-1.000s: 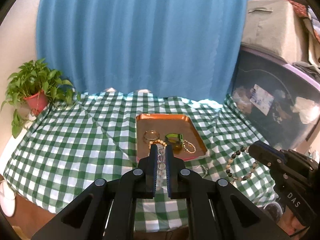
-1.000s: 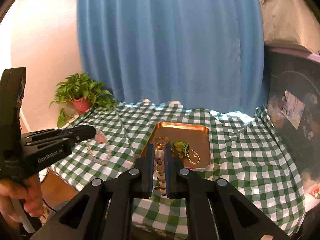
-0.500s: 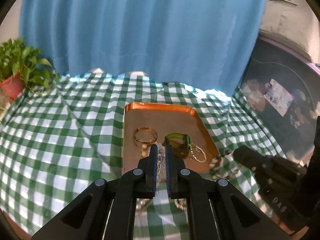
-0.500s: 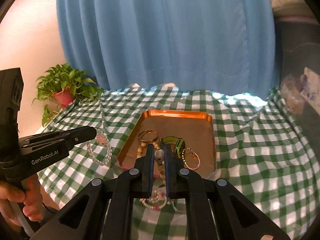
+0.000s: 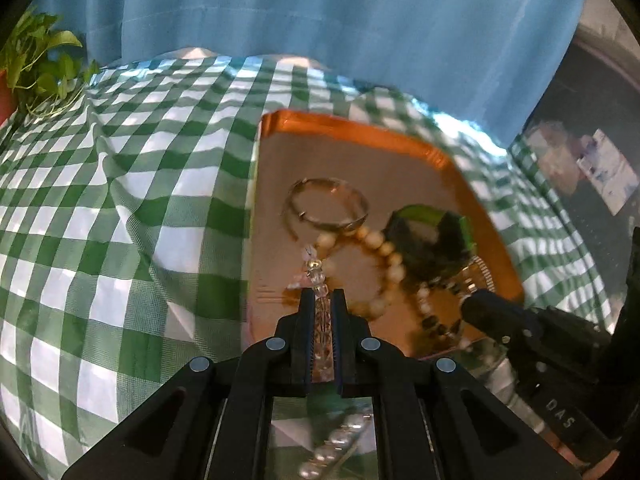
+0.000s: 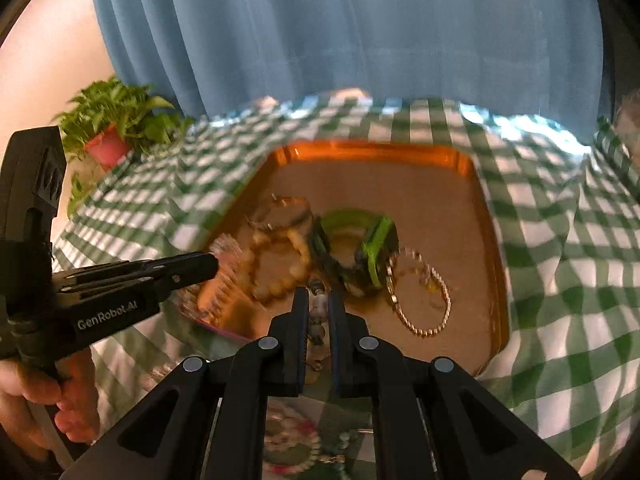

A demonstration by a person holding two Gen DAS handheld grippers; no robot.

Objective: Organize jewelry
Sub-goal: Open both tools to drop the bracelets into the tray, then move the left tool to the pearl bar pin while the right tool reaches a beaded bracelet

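Both grippers are clamped nearly shut: a clear-bead bracelet (image 5: 316,276) is pinched by the left gripper (image 5: 322,300), a mottled-bead strand (image 6: 319,308) by the right gripper (image 6: 319,300). Each hangs over the near edge of the copper tray (image 6: 472,168), where a gold bangle (image 5: 326,208), green watch (image 6: 376,248) and chain (image 6: 424,300) are lying on the checked cloth (image 5: 120,200).

A surface covered by a green-and-white checked cloth (image 5: 120,184) carries everything; the cloth is creased, with folds running toward its near edge. An orange tray (image 6: 380,150) lies on it near the middle, closer to the near edge than to the far one. A potted plant (image 6: 116,128) in a red pot stands at the far left corner. More beaded pieces (image 5: 340,444) lie blurred on the cloth at the near edge, just in front of the tray.
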